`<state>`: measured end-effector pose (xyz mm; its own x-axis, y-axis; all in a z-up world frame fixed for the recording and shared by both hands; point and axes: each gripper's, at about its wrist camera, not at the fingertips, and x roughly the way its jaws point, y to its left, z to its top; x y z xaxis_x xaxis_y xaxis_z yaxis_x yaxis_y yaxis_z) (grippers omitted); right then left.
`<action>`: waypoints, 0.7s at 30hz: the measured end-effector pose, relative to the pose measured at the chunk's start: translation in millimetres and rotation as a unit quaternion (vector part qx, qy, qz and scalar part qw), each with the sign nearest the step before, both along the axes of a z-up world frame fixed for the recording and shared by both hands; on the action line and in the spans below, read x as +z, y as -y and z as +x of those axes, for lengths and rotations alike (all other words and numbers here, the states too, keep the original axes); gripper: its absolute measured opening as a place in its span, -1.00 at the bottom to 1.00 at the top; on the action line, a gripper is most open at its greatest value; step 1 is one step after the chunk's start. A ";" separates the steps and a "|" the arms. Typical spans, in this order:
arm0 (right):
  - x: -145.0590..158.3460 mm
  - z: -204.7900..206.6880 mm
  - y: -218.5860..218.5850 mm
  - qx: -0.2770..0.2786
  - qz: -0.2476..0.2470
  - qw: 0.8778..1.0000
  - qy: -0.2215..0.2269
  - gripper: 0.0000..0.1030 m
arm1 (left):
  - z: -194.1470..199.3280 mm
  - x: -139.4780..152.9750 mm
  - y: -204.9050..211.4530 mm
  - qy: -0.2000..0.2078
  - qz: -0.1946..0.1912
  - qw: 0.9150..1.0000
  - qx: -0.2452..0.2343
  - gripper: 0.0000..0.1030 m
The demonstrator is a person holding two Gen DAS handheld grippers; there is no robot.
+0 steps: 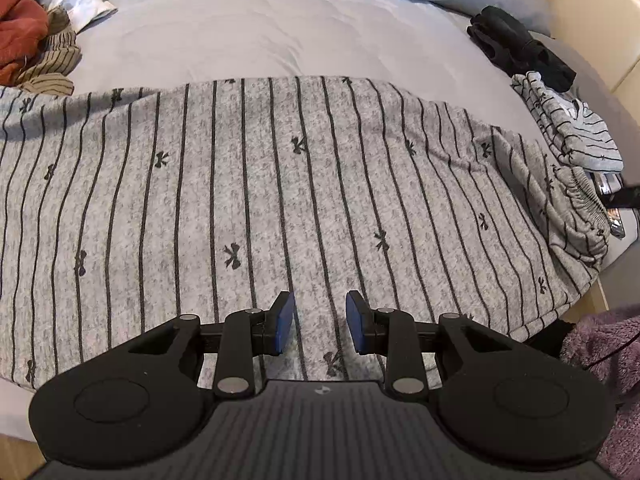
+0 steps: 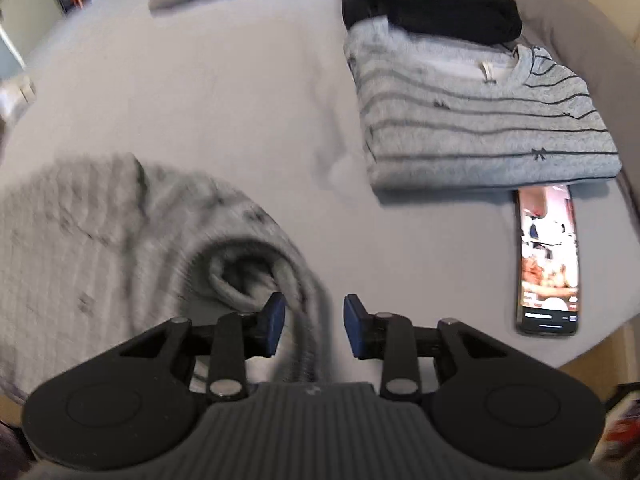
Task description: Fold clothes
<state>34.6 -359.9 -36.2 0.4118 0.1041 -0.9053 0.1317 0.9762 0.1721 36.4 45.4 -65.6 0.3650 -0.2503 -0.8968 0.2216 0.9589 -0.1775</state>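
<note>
A grey garment with thin black stripes and small bows (image 1: 248, 184) lies spread flat across the bed. Its gathered elastic waistband (image 1: 580, 208) is at the right end. My left gripper (image 1: 320, 322) hovers over the near part of the fabric, open, with nothing pinched between its blue pads. In the right wrist view the same garment (image 2: 100, 248) is blurred at the left, and its waistband opening (image 2: 240, 276) sits just ahead of the fingers. My right gripper (image 2: 315, 326) is open. A fold of the waistband runs between its pads, which do not press on it.
A folded striped top (image 2: 480, 128) with a black garment (image 2: 432, 0) behind it lies at the right, and a lit phone (image 2: 548, 264) lies beside it. A heap of rust (image 1: 20, 28) and tan striped clothes (image 1: 52, 64) sits at the far left. Purple fleece (image 1: 600, 360) hangs at the bed's near right edge.
</note>
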 end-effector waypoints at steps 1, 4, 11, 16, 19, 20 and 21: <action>1.6 1.3 -1.0 0.004 0.011 1.000 0.006 -0.32 | -0.3 -0.7 0.5 -0.001 0.001 1.000 -0.001 -0.49; 0.3 11.3 -9.5 0.032 0.015 0.999 0.003 -0.34 | -1.2 -0.4 2.3 0.001 0.001 1.000 -0.005 -0.49; -17.8 37.0 -31.3 0.084 0.038 0.996 -0.001 -0.32 | -1.4 2.6 1.3 0.005 -0.001 1.000 -0.001 -0.48; -25.8 47.2 -28.2 0.048 -0.004 0.999 -0.019 -0.88 | -0.7 -0.8 -0.9 -0.001 0.003 1.000 0.004 -0.48; -19.7 45.5 -15.4 0.014 -0.044 0.999 0.005 -0.89 | -0.1 -0.4 -3.1 0.000 0.002 1.000 0.006 -0.48; -19.8 45.7 -9.2 0.005 -0.050 0.999 0.009 -0.89 | 0.3 -0.7 -3.5 0.000 0.002 1.000 0.006 -0.48; -21.4 45.7 -2.6 -0.005 -0.045 0.999 0.007 -0.89 | 0.9 -1.2 -3.3 0.000 0.003 1.000 0.005 -0.48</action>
<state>80.3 -357.3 -57.7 0.4259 0.0184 -0.9046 0.1390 0.9866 0.0855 37.3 48.8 -66.8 0.3666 -0.2421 -0.8983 0.2118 0.9619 -0.1728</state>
